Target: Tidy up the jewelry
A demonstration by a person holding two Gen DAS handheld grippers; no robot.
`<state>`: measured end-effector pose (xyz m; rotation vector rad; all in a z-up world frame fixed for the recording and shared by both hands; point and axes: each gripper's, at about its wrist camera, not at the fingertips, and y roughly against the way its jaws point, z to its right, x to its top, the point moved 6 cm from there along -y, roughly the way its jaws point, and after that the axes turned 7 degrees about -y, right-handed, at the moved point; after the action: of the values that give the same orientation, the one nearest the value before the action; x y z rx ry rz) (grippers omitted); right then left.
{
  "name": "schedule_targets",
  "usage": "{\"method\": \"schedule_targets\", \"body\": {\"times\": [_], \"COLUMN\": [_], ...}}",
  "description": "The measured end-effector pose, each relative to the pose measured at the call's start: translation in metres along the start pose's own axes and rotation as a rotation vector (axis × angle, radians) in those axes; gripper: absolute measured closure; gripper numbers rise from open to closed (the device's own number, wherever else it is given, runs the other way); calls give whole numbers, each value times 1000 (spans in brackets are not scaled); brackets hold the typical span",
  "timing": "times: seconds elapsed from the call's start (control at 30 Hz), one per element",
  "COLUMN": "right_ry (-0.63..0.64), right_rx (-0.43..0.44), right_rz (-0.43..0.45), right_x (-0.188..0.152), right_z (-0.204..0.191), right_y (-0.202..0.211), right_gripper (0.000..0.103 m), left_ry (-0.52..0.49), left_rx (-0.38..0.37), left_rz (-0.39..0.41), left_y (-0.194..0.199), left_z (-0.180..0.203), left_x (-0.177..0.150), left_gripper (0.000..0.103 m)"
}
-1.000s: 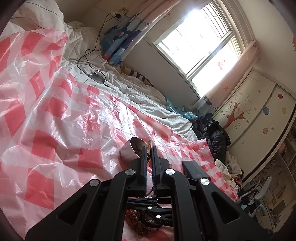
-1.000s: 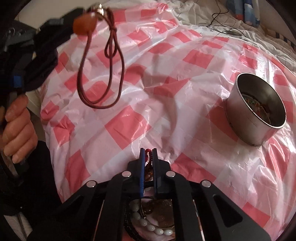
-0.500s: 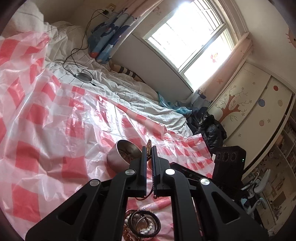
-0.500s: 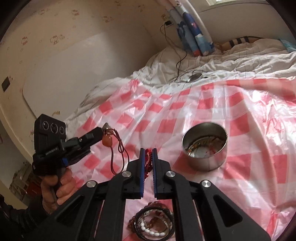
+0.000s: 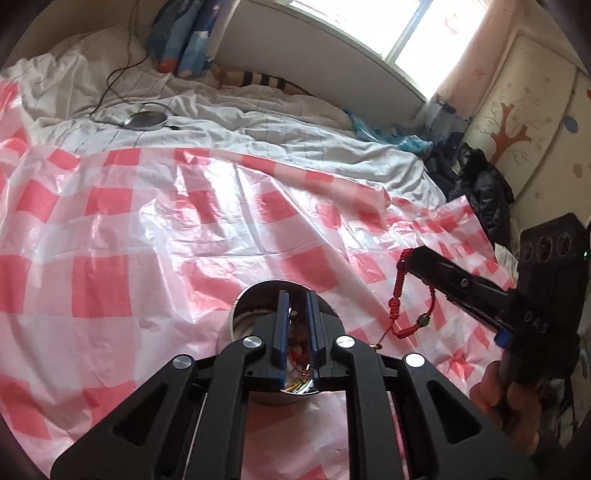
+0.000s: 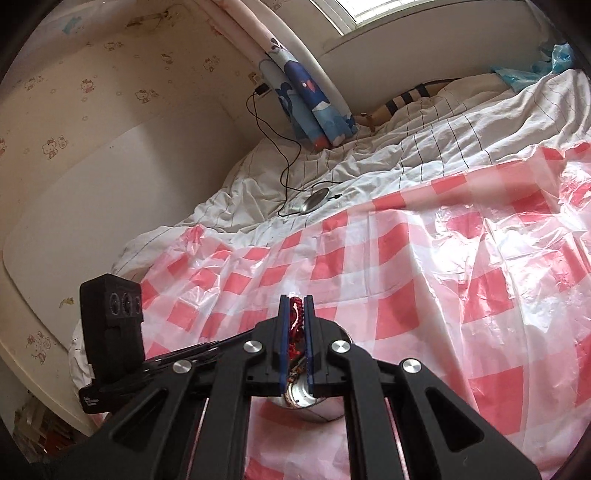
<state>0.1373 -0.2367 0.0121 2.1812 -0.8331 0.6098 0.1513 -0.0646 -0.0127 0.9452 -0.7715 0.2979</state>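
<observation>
Both grippers are held over the steel bowl [image 5: 242, 310]: right gripper [image 5: 406, 256] is clamped on a red cord bracelet [image 5: 400, 299], dangled beside it for dropping. Left gripper [image 5: 294, 325] is pinched on something small directly above the bowl.

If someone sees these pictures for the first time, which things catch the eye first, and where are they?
First, the red cord bracelet dangling from the right claw, at the right of the left wrist view. Next, the steel bowl on the red-checked plastic sheet, right under the left claw. Behind, a bright window above the white bedding.
</observation>
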Motion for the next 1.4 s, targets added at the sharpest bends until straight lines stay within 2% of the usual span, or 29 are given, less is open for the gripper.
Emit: {"method": "schedule_targets", "body": {"times": [0.03, 0.07, 0.1, 0.13, 0.17, 0.2, 0.23, 0.27, 0.33, 0.47, 0.57, 0.7, 0.8, 0.9, 1.2, 1.4], "right_ry": [-12, -29, -47, -46, -24, 11, 49, 72, 80, -3, -40, -37, -4, 8, -27, -49], "right_rx": [3, 13, 23, 15, -24, -83, -134, -163, -186, -167, -169, -167, -191, -200, -244, -258], "right_rz": [-12, -27, -58, -98, -131, -150, -150, -129, -67, 24, 8, -77, -145, -155, -144, -141], "right_x": [1, -1, -5, -11, -19, -27, -33, -35, -30, -28, -48, -88, -120, -136, -136, -134], "right_z": [3, 5, 7, 7, 7, 8, 8, 9, 8, 13, 15, 6, -3, -11, -2, 6], "right_y": [-9, -19, -32, -43, -53, -60, -63, -59, -42, 11, 43, 69, 71, 75, 68, 65], "right_gripper": [95, 95, 95, 95, 85, 72, 44, 37, 37, 32, 32, 27, 27, 23, 20, 19], "left_ry": [19, 24, 33, 47, 68, 81, 89, 94, 101, 109, 76, 50, 83, 85, 25, 8], "left_rx": [17, 42, 72, 85, 86, 86, 89, 96, 102, 89, 87, 92, 61, 23, 19, 21], "left_rz": [24, 47, 74, 93, 108, 112, 109, 101, 83, 38, -19, -45, -68, -104, -199, -226], "left_y": [9, 19, 30, 40, 50, 56, 62, 67, 78, 94, 102, 114, 119, 115, 97, 87], "left_z": [-6, -11, -17, -21, -27, -30, -33, -35, -38, -35, -26, -16, -15, -6, 17, 25], "left_x": [3, 4, 6, 6, 4, 3, 0, -5, -19, -48, -72, -97, -113, -126, -153, -159], "left_gripper": [76, 71, 61, 56, 55, 54, 53, 53, 51, 45, 43, 35, 33, 33, 33, 33]}}
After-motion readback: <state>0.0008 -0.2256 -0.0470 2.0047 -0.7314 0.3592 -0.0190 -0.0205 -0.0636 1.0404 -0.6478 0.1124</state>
